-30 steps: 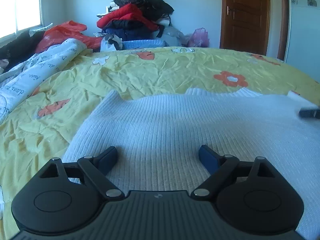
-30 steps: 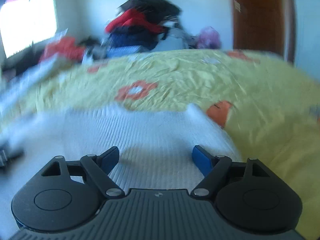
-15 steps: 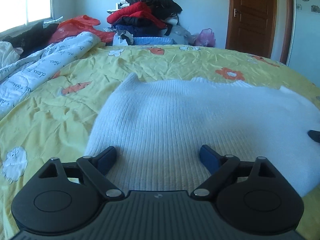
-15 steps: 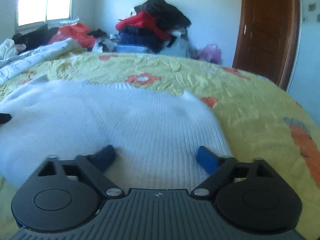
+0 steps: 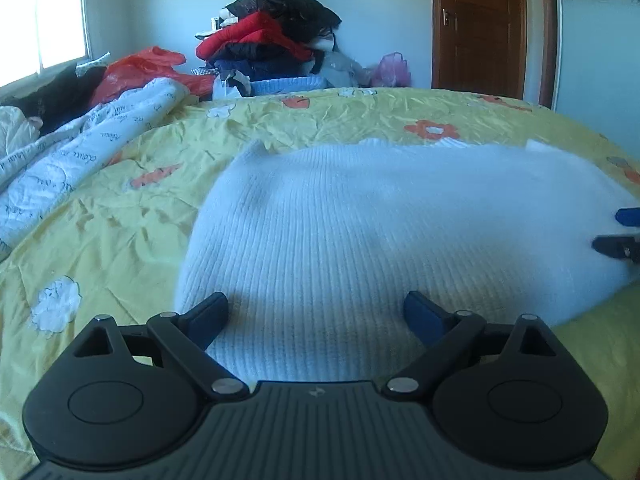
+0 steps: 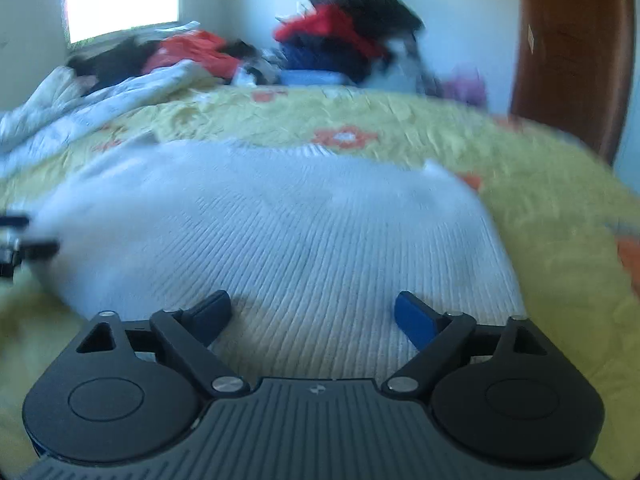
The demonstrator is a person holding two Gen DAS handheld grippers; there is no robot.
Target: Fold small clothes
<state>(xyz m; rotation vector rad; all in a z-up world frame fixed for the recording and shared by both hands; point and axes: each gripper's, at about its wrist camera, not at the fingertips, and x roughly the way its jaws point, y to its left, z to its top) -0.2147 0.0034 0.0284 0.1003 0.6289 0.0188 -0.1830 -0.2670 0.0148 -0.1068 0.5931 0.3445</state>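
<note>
Clearly the white knitted sweater [image 5: 380, 240] lies flat across the middle of the frame on the yellow bedsheet [image 5: 120, 232]. It looks soft and light (probably stretchy), best pinched at the near hem corners. Both left gripper [image 5: 316, 312] and right gripper [image 6: 312, 308] stand wide apart, holding nothing; the right one's jaws have just been closing a little.

Both grippers sit further back over the white ribbed knit sweater [image 5: 360, 240], whose near hem now shows; the right gripper [image 6: 312, 312], wider than a second ago, has just been closing slightly, pressing nothing.

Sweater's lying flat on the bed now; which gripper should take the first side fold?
Probably left. The left gripper is open at the white sweater's near-left corner, with its side edge sharp in view. The right gripper is also open over the knit, but its view is blurred.
</note>
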